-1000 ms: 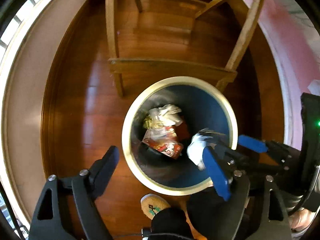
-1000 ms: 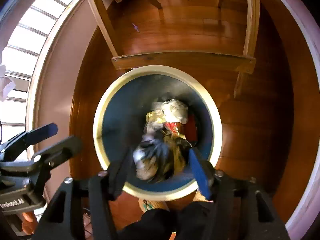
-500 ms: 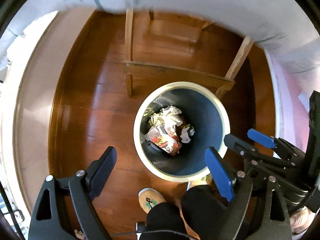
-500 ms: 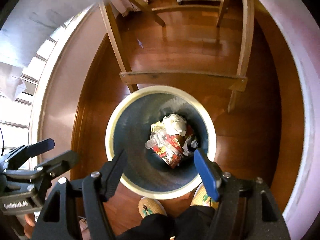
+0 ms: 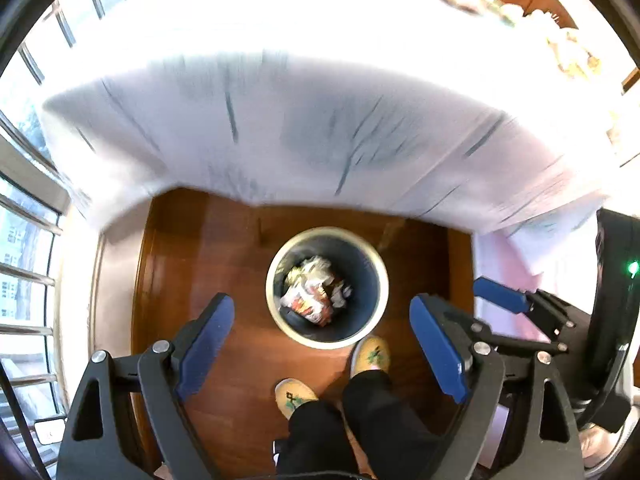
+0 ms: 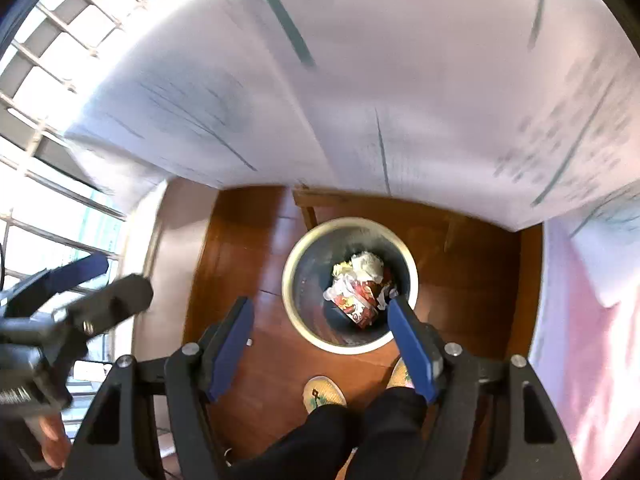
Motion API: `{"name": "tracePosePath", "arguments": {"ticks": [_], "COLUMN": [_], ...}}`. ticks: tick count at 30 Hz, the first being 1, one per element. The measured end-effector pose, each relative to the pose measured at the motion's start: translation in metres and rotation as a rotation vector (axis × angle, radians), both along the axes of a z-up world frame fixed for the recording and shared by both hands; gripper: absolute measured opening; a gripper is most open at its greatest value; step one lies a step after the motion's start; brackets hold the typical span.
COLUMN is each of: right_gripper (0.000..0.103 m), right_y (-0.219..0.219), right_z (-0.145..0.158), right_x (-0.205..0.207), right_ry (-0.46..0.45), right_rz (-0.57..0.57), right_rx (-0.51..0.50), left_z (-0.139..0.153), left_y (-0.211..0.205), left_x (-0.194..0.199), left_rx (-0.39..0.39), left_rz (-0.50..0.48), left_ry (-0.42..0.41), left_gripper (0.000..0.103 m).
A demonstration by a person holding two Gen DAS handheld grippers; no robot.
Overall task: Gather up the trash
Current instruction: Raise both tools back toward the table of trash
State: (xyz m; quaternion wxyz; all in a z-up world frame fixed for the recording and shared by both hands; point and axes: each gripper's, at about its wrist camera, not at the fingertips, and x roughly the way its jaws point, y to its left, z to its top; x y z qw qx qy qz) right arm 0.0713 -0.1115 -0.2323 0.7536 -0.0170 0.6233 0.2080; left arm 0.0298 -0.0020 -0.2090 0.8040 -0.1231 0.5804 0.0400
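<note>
Down below you, your left gripper (image 5: 322, 344) hangs with its blue pads spread wide and nothing between them. Past it, the round bin (image 5: 327, 286) stands on the wooden floor (image 5: 224, 248), crumpled trash (image 5: 316, 292) heaped inside, your slippers (image 5: 370, 354) just beside its rim. Your right gripper (image 6: 320, 346) is likewise wide apart and empty, above the bin's near edge.

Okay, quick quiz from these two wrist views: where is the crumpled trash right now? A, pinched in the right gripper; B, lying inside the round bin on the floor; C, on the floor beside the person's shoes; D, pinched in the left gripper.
B: the crumpled trash lies in the round bin, while the left gripper and right gripper are both open and hold nothing.
</note>
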Motion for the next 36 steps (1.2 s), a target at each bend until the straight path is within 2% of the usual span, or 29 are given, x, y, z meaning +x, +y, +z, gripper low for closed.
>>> {"name": "tracePosePath", "arguments": {"ticks": [6,10,15,22,25,30,34,36], "right_gripper": [0.070,0.070,0.070,0.070,0.070,0.070,0.070,0.070], "right_y": [-0.002,-0.002,-0.003,-0.012,-0.014,-0.012,-0.013,-0.017], "right_z": [0.094,0.155,0.210,0.277,0.294,0.304,0.307,0.301], "right_x": [-0.009,-0.017,-0.016,-0.006,0.000,0.023,0.052,0.079], "right_ry": [-0.094,-0.181,-0.286,-0.443,-0.487,-0.513,-0.497,-0.467], "right_rz": [0.008,0.016,0.010,-0.029,-0.032,-0.024,-0.017,-0.017], "right_rx": [0.014,0.025,0.025,0.039,0.039,0.031,0.045,0.054], "left_z": [0.097,0.145,0.202,0.262,0.278,0.292,0.283,0.272], "left_y": [-0.005,-0.011,-0.019,-0.022,-0.023,-0.017,-0.007,-0.002], "left_x": [-0.001,-0.002,-0.005,0.001,0.009,0.030,0.061,0.080], "left_rx": [0.003,0.004,0.049,0.109,0.145,0.188,0.156,0.150], "left_rz": [-0.059,-0.119,-0.171,-0.174,-0.171,-0.127,-0.098,-0.079], "left_ry": [-0.116,-0.171,-0.277,-0.389,-0.419,-0.437,-0.382,-0.359], "left_gripper": [0.088,0.088,0.089,0.089,0.089,0.089,0.089,0.089]}}
